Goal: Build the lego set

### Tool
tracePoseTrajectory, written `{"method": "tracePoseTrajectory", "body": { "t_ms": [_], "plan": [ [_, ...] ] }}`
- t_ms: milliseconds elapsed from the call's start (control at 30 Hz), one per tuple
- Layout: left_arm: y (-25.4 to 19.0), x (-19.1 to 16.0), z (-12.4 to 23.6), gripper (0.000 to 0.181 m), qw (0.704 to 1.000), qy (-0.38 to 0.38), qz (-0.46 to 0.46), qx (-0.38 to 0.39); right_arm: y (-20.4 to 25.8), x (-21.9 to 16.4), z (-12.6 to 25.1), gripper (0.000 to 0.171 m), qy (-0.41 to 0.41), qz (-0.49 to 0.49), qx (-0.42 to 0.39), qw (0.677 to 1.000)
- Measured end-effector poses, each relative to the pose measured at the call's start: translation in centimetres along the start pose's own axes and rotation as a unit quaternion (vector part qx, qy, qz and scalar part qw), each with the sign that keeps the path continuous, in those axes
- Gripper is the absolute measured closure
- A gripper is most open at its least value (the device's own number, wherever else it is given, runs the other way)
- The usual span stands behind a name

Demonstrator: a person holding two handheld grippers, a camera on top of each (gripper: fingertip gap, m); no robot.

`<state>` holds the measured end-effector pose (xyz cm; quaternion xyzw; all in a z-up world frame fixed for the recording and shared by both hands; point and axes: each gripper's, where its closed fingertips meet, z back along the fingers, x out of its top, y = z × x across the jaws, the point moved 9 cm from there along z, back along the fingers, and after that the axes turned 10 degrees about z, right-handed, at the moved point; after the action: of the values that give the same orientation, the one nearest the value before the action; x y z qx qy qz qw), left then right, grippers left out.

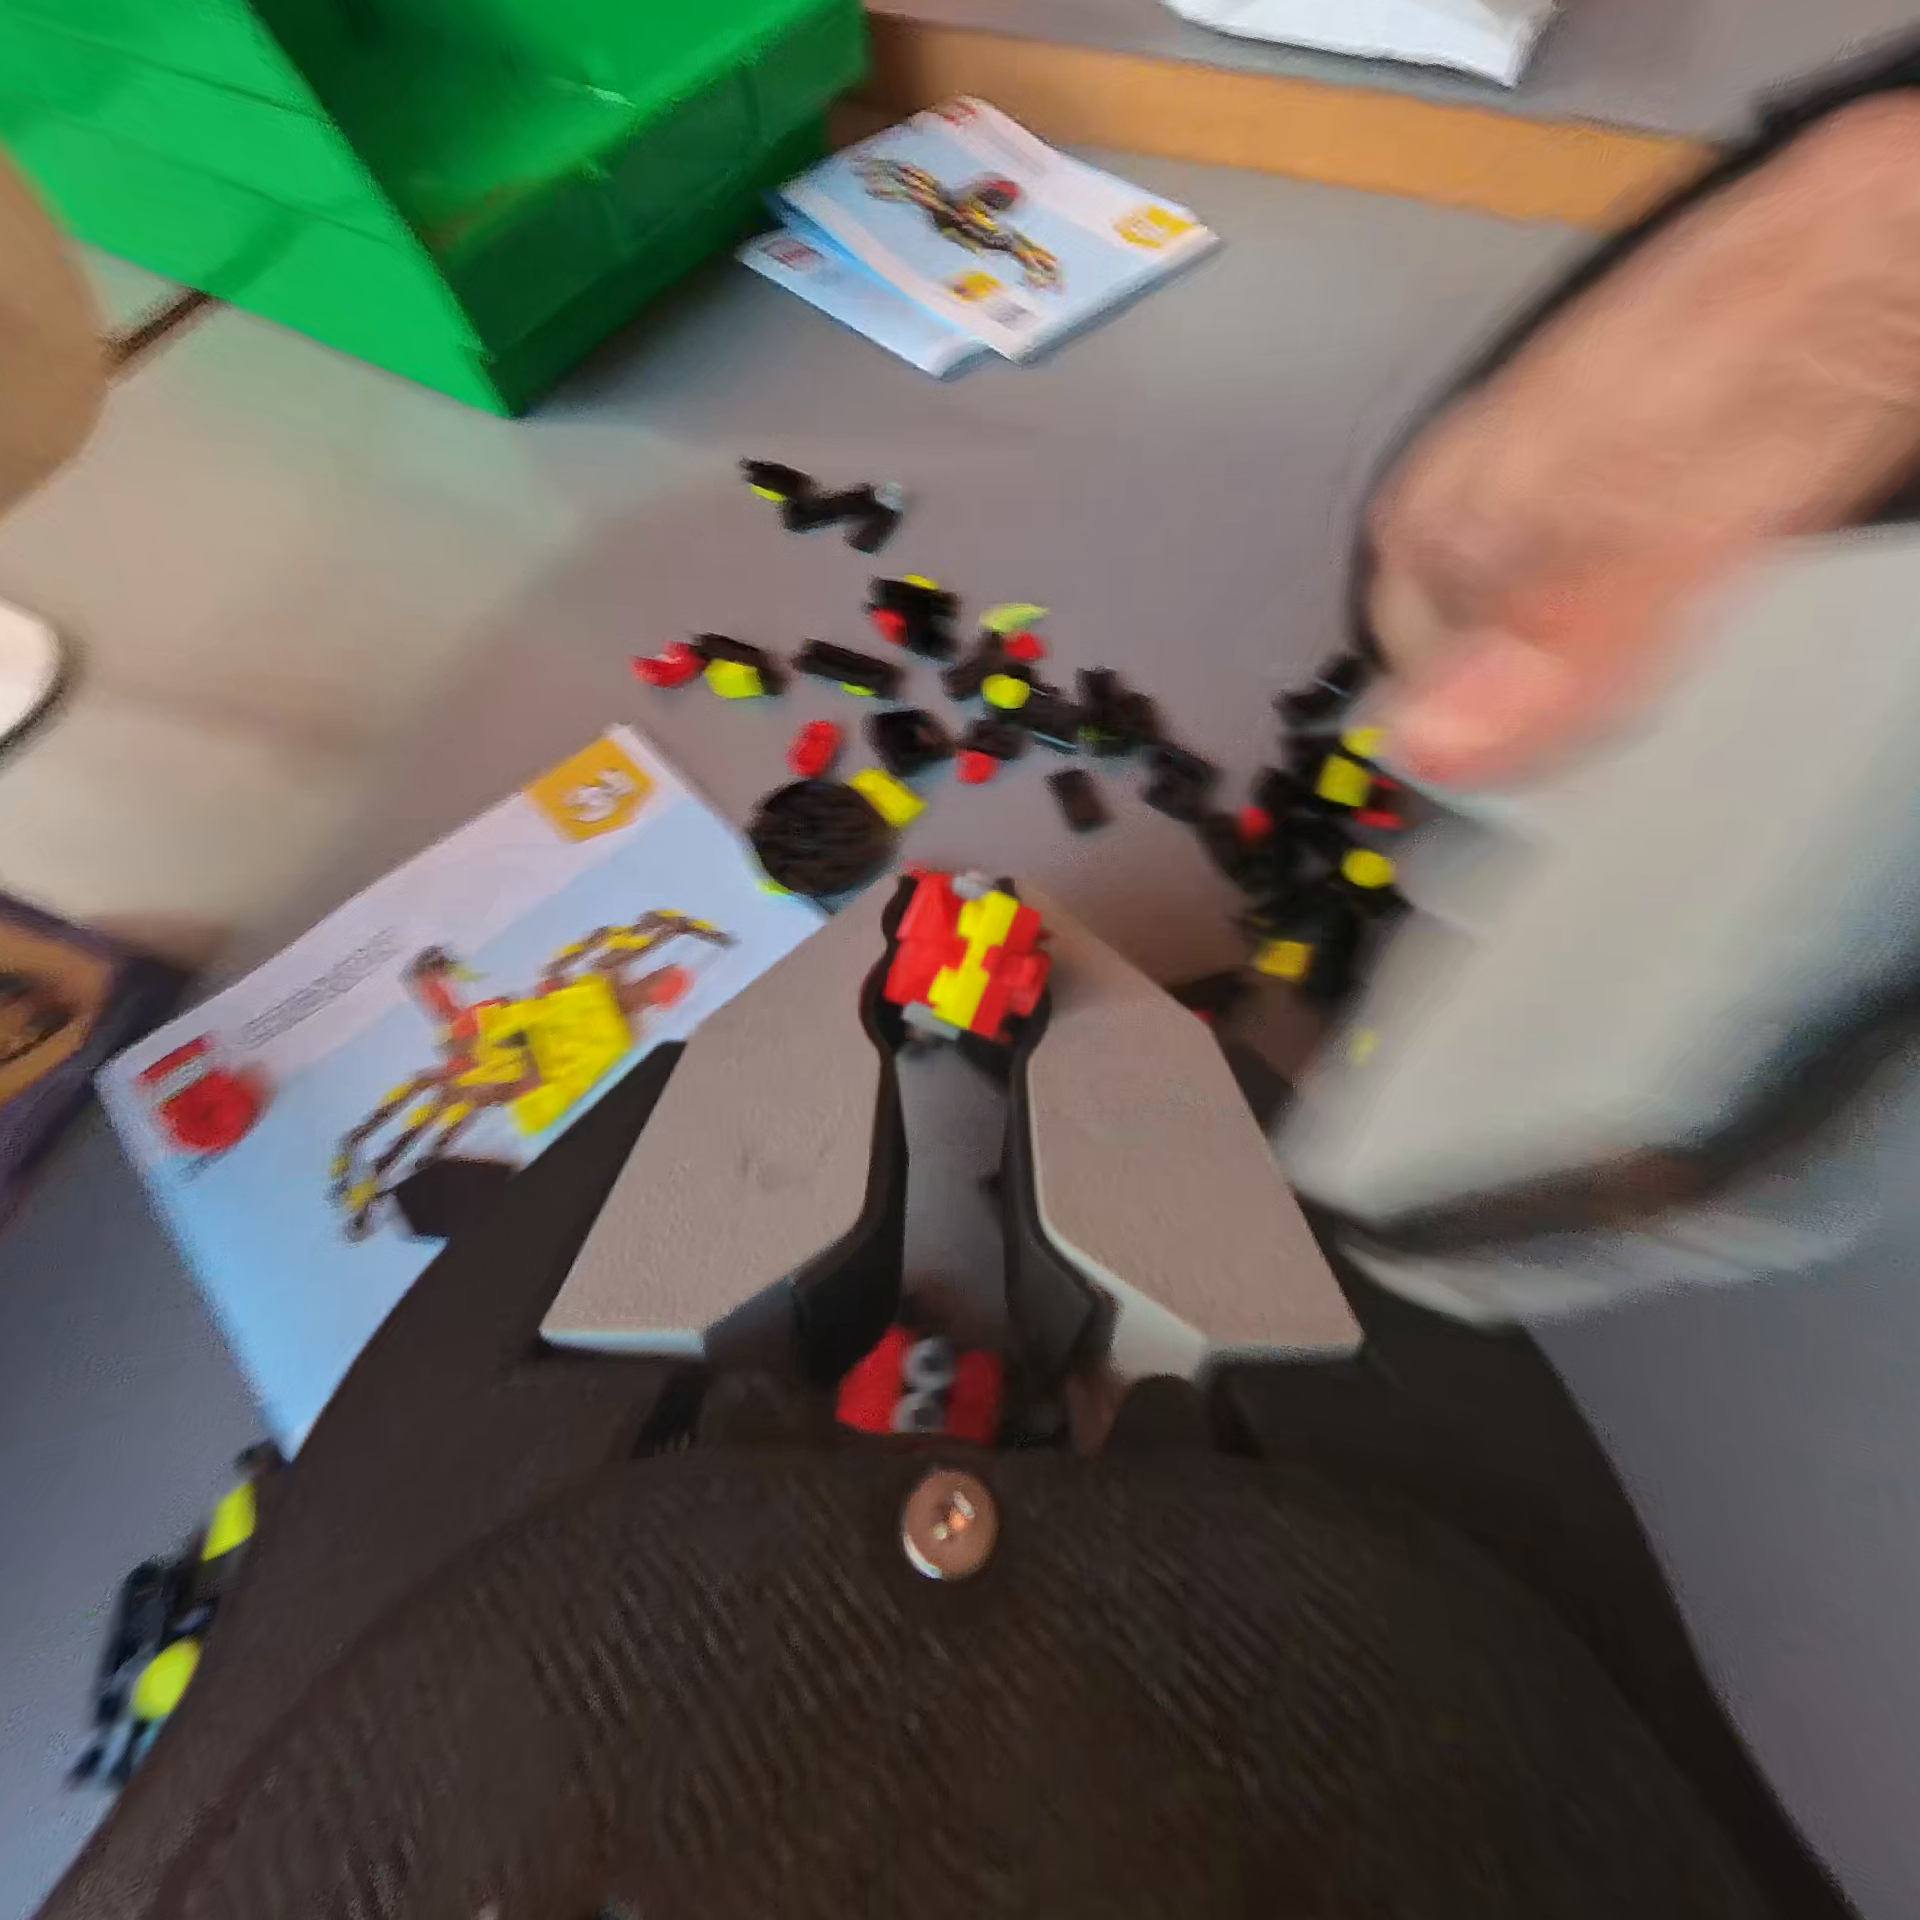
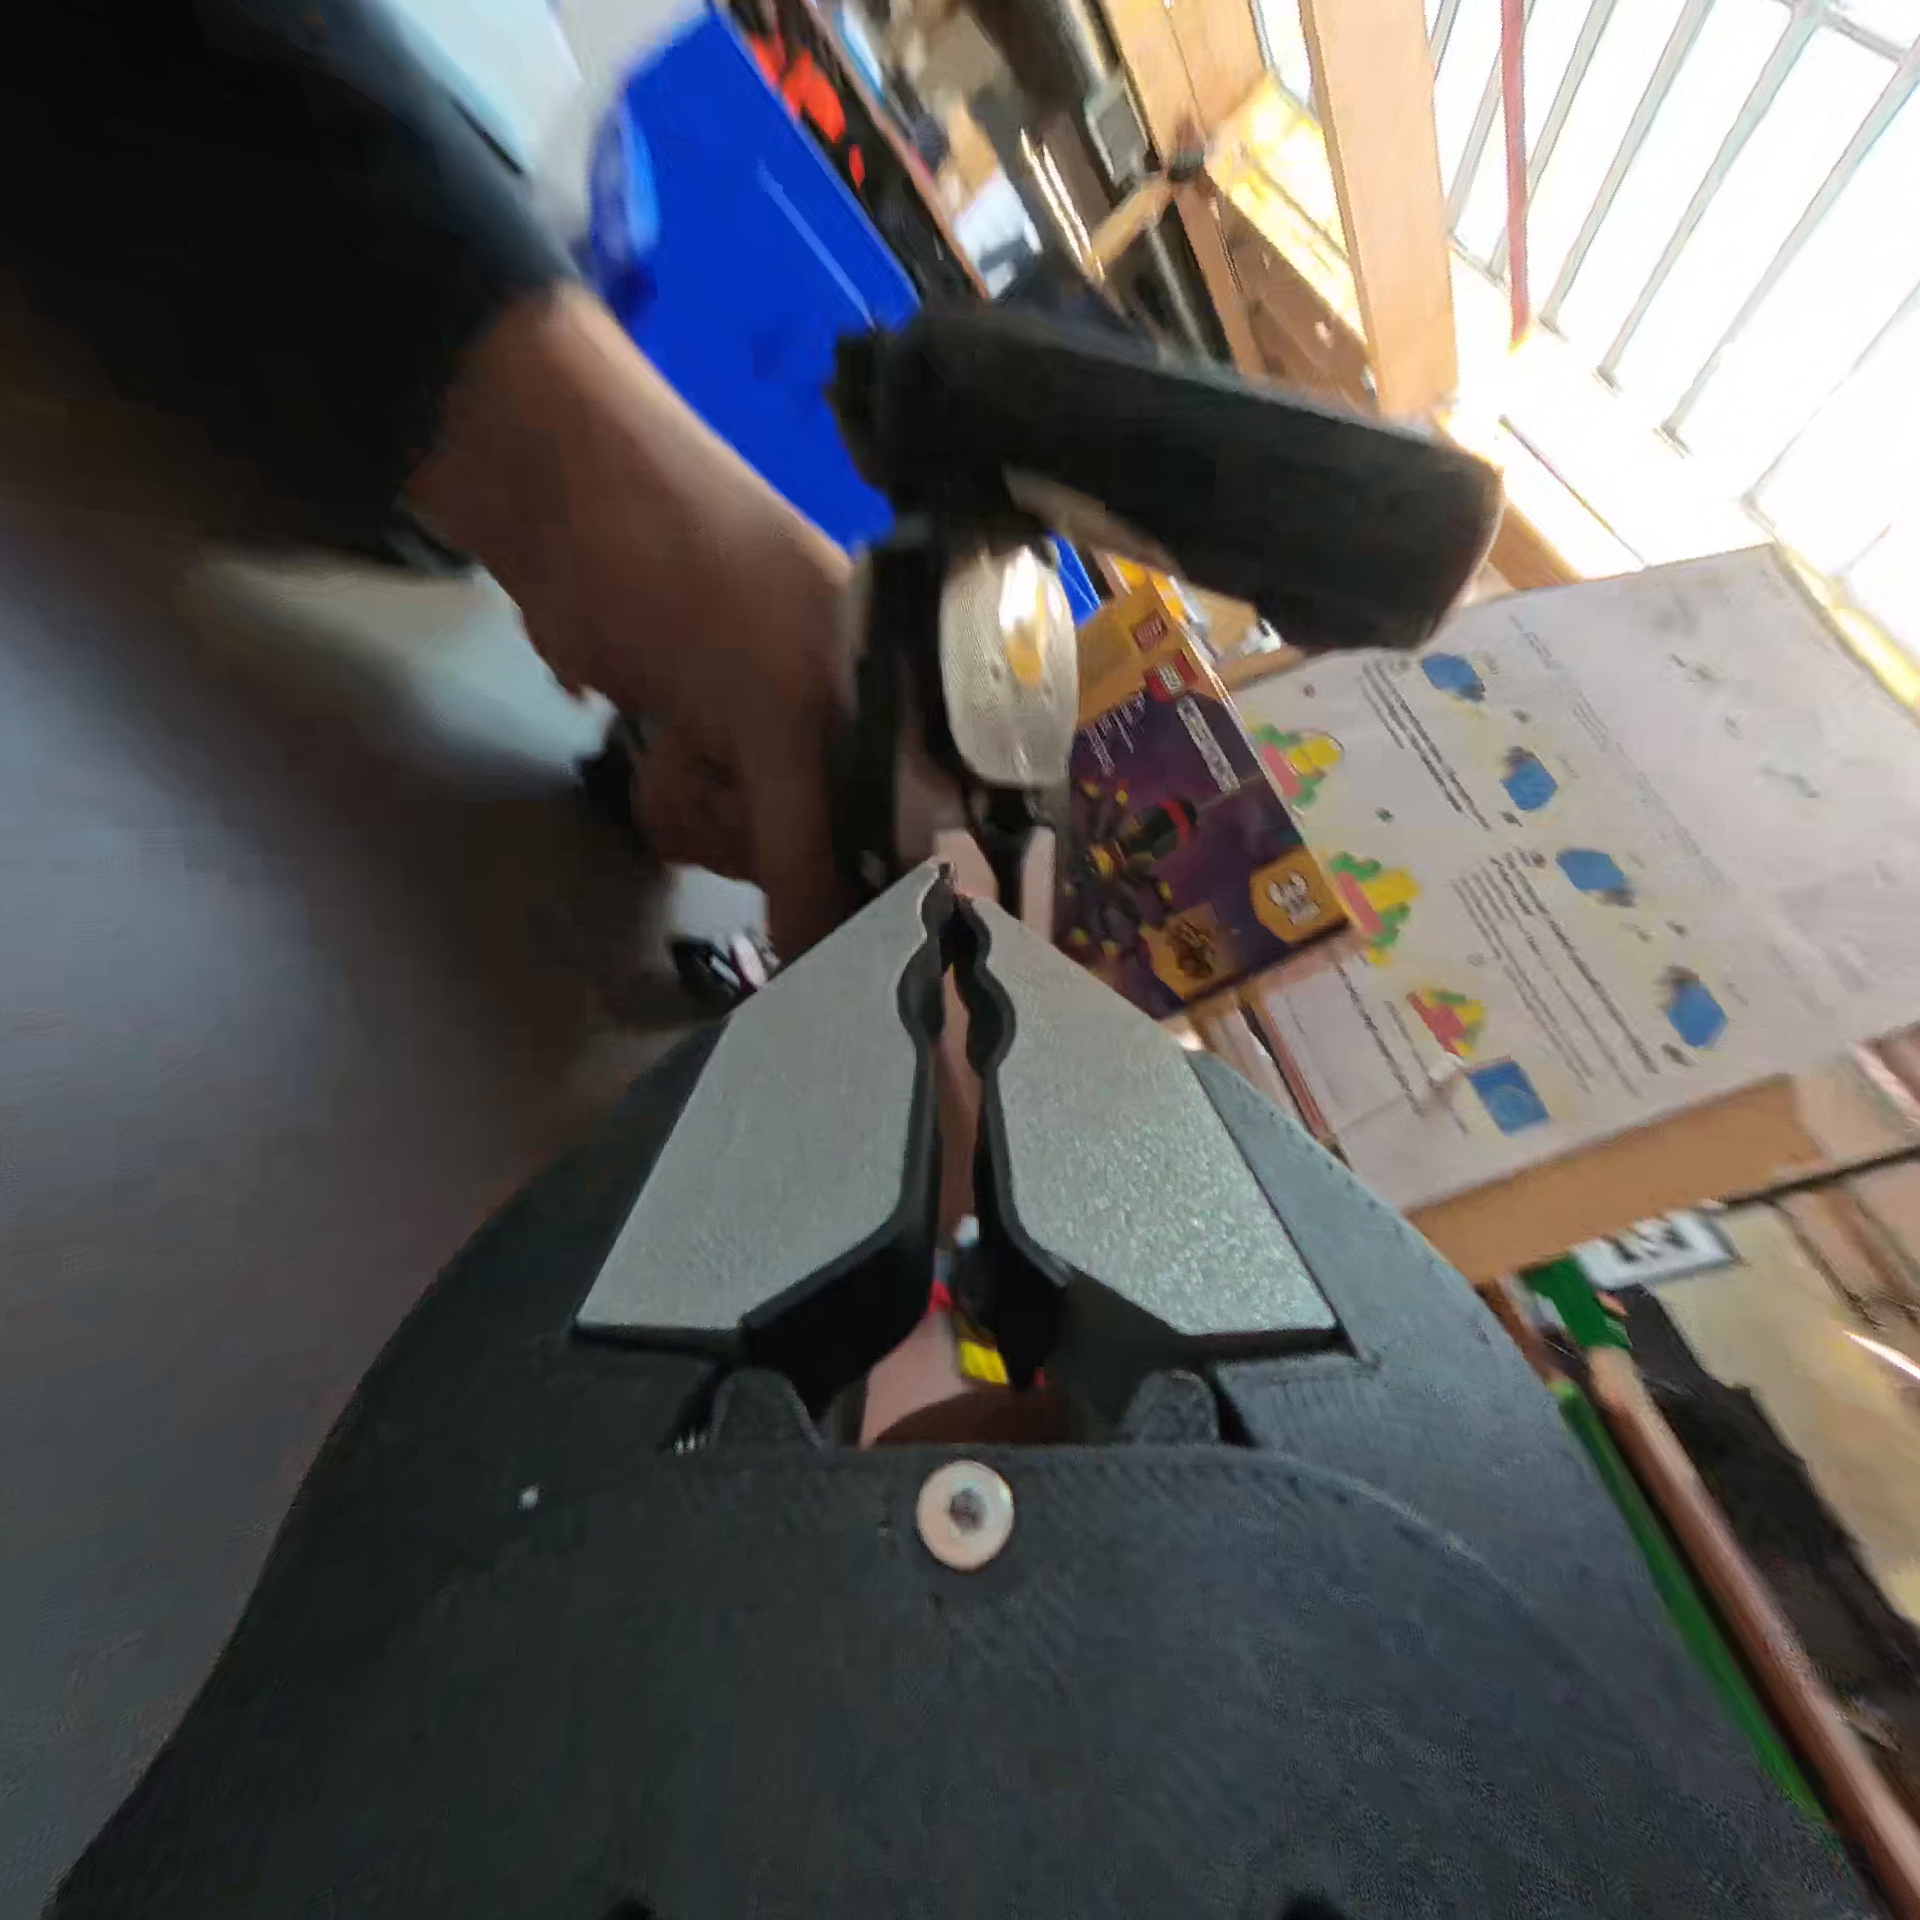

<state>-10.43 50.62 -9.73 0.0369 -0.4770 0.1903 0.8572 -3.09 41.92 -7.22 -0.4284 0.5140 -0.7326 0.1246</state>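
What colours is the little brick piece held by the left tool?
Red and yellow brick assembly, clearest in the left wrist view.

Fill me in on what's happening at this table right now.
A person is building a Lego set with a handheld gripper in each hand. The left gripper is shut on a small red and yellow assembly, held above the grey table. Loose black, red and yellow pieces lie scattered ahead of it, with instruction booklets beside them. The right gripper is closed, apparently on nothing, tilted up and away from the table.
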Motion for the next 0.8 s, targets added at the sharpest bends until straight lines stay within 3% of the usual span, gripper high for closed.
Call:
{"method": "tracePoseTrajectory", "body": {
  "t_ms": [33, 100, 233, 400, 533, 700, 800],
  "plan": [
    [1.5, 0.3, 0.4, 0.168, 0.999, -0.019, 0.041, 0.01, 0.4, 0.6, 0.0, 0.171, -0.009, -0.002, 0.013, 1.0],
    [2.8, 1.1, 2.1, 0.169, 0.994, -0.07, 0.083, -0.023, 0.4, -0.6, -0.5, 0.171, 0.059, 0.052, -0.026, 0.997],
    [0.7, 1.6, 3.6, 0.168, 0.995, -0.096, 0.005, -0.04, -1.9, -2.4, 0.3, 0.171, 0.06, -0.027, -0.111, 0.992],
    [0.7, 1.4, 2.6, 0.168, 0.993, -0.085, -0.06, 0.056, -2.1, -1.9, 0.6, 0.171, 0.029, -0.07, -0.147, 0.986],
    [-0.4, 0.8, 1.8, 0.168, 0.98, -0.101, -0.149, 0.089, -1.7, -2.5, -0.3, 0.154, 0.047, -0.092, -0.128, 0.986],
    [-1.4, 0.5, 1.7, 0.168, 0.963, -0.136, -0.225, 0.063, -2.5, -3.3, 0.4, 0.158, 0.051, -0.117, -0.152, 0.98],
    [-1.8, 0.1, 2.1, 0.168, 0.949, -0.188, -0.252, 0.002, -3.2, -4.6, 1.0, 0.157, 0.074, -0.129, -0.18, 0.972]
  ]
}}
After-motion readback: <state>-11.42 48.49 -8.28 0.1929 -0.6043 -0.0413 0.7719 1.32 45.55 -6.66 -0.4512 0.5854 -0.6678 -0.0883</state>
